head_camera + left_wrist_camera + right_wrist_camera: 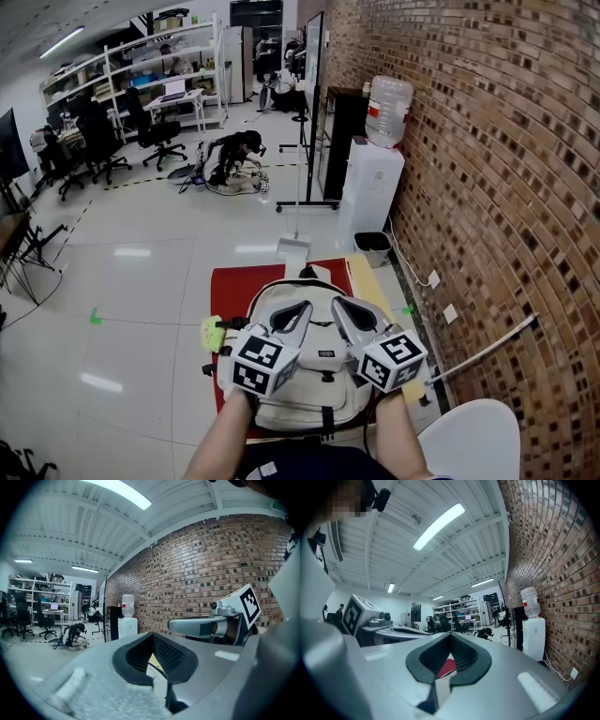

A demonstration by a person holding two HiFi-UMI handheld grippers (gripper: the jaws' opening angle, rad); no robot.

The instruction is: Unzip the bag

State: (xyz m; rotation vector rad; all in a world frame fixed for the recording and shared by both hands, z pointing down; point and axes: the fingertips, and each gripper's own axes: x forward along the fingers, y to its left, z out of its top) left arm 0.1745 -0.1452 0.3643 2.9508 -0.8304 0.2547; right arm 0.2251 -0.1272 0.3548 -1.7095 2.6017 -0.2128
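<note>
Open lab floor, brick wall (487, 187) on right, water dispenser (373, 178) against it.

Left claw (298, 314) and right claw (345, 311): jaws pressed together, nothing between the pads in either gripper view. Held side by side over upper half of beige backpack (323, 380); contact not settled. Backpack flat on red mat (230, 291) on table (367, 279).

Zip line and slider not made out. Fits approach to slider, equally claws lifted off after opening. Next move not determinable.
</note>
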